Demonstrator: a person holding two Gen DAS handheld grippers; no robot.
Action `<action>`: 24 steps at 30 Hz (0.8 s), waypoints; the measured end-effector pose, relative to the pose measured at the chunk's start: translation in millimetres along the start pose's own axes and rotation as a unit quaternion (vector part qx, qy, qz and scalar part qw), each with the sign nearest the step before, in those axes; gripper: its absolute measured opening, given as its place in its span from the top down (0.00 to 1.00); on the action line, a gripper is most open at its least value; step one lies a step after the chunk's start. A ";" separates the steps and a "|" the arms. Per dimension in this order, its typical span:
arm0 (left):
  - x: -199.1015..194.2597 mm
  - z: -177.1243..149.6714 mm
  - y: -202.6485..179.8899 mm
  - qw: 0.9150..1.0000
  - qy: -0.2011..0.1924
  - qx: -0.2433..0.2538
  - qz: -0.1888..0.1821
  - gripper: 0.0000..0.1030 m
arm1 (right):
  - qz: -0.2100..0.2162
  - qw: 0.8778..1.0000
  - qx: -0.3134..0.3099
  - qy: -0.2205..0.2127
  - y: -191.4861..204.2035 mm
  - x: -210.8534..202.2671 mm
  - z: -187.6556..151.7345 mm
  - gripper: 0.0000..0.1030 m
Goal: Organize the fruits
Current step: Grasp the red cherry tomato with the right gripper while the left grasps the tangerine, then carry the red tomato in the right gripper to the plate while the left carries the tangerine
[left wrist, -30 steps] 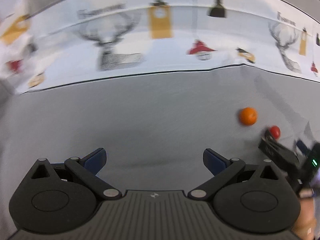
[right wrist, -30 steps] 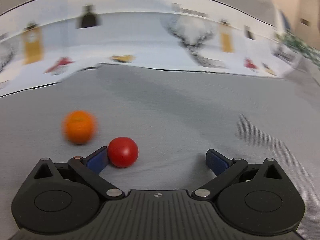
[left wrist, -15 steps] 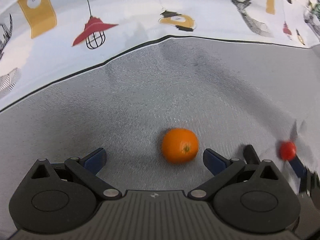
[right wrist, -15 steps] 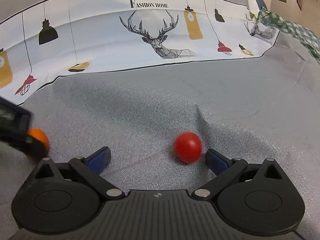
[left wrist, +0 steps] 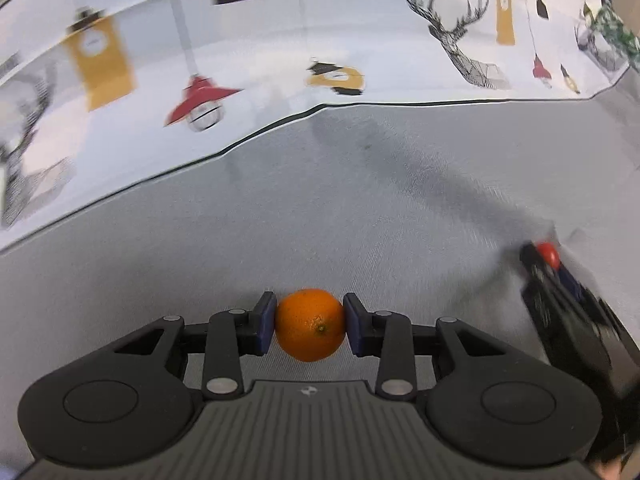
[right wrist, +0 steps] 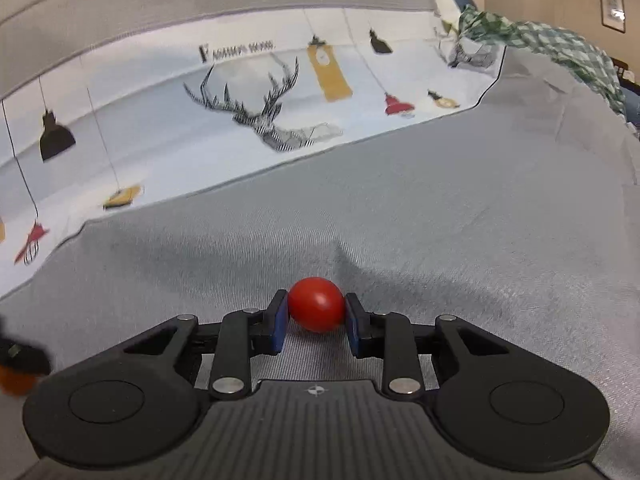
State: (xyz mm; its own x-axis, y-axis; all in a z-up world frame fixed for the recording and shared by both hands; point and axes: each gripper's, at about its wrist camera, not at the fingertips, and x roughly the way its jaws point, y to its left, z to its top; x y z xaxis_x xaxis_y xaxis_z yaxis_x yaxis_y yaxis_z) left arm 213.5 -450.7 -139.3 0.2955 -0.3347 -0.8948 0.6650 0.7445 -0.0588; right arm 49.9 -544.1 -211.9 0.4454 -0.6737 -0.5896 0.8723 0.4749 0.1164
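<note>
On the grey woven cloth (left wrist: 360, 200), left tongs (left wrist: 310, 326) have just closed on a dimpled orange (left wrist: 310, 324) — right tongs (right wrist: 316, 312), a smooth red ball (right wrist: 316, 304).

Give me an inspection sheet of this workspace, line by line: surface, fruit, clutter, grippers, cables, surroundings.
Surface: grey cloth, creased, with a printed white cloth behind.
Job's things: orange and small red fruit, apart, both low over the grey cloth.
Clutter: nothing seen.
Grippers: left gripper just closed, pads on the orange; right gripper just closed, pads on the red fruit.
Cables: nothing seen.
Surroundings: green checked cloth at far right; framed picture on wall.
</note>
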 end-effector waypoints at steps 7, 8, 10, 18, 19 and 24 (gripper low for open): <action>-110.7 -81.5 41.7 0.999 0.013 -0.045 0.026 0.61 | 0.012 1.000 -0.010 -0.026 5.4 -21.8 -3.4 0.70; -128.0 -93.7 48.1 0.998 0.008 -0.047 0.033 0.61 | 0.012 0.999 -0.016 -0.025 7.5 -30.1 -4.6 0.70; -162.1 -119.9 62.3 0.998 0.000 -0.051 0.044 0.61 | 0.008 0.999 -0.024 -0.021 12.7 -53.1 -4.8 0.70; -273.3 -222.9 117.4 0.992 -0.024 -0.096 0.083 0.61 | 0.170 0.983 -0.056 -0.047 26.1 -243.7 -7.1 0.70; -285.2 -236.2 123.3 0.991 -0.027 -0.104 0.084 0.61 | 0.199 0.977 -0.069 -0.040 24.6 -267.7 -12.6 0.70; -334.8 -298.5 142.2 0.985 -0.045 -0.135 0.099 0.61 | 0.307 0.946 -0.108 0.007 15.5 -367.8 -40.8 0.70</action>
State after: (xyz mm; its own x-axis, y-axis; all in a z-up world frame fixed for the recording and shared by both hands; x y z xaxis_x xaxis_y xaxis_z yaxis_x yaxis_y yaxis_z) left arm 4.4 -60.3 19.8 0.4692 -0.2088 -0.8580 0.3858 0.9225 -0.0136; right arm -108.7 -265.8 -25.8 0.8504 -0.2270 -0.4746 0.3882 0.8796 0.2749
